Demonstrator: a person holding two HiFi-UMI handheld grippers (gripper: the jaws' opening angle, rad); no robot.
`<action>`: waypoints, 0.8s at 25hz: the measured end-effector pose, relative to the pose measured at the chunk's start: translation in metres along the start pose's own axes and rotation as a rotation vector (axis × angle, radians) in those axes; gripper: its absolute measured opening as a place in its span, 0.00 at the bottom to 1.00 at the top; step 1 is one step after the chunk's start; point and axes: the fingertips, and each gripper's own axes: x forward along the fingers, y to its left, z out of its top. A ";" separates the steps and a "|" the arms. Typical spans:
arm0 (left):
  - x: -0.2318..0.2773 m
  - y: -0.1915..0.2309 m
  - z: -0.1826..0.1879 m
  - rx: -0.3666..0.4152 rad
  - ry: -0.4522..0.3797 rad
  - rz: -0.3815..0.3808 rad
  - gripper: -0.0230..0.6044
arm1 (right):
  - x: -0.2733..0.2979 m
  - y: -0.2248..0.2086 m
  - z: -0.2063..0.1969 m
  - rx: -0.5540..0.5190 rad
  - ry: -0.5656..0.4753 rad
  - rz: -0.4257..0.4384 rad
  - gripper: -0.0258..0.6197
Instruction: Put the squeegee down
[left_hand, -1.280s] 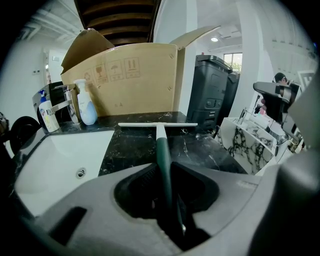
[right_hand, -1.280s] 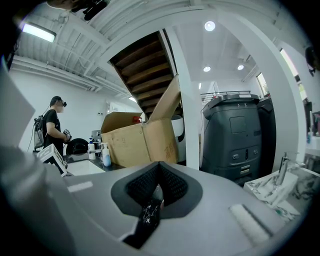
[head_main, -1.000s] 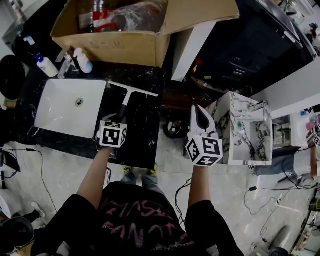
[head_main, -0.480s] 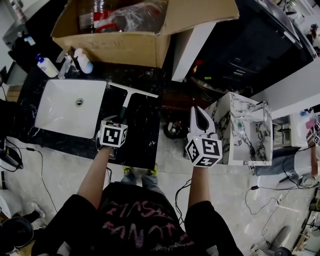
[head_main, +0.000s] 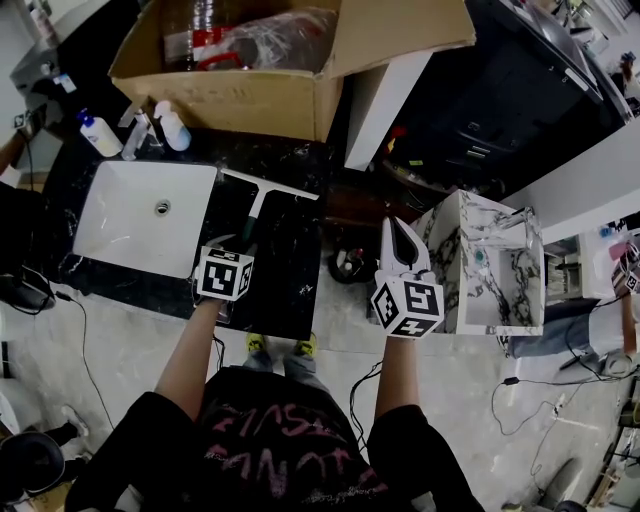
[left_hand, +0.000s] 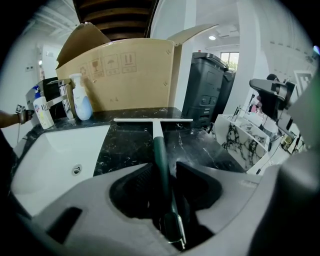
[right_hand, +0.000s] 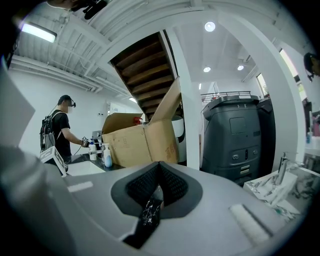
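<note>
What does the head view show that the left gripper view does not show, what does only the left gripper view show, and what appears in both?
Only the head view: the right gripper, held beside the counter, and the person's black shirt. Only the left gripper view: the left gripper, whose jaws have just been opening and stand apart, with the handle of the squeegee between them and the pads not pressing on it. Both: the squeegee with its blade on the black marble counter, the white sink beside it, and the cardboard box behind.
</note>
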 end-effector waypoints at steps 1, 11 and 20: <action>-0.002 0.000 0.001 0.002 -0.008 0.000 0.28 | -0.001 0.000 0.001 0.003 -0.002 -0.001 0.06; -0.030 0.013 0.015 0.002 -0.096 0.042 0.25 | -0.006 0.011 0.009 0.005 -0.021 0.013 0.06; -0.056 0.023 0.036 -0.009 -0.181 0.080 0.16 | -0.008 0.024 0.016 -0.012 -0.029 0.044 0.06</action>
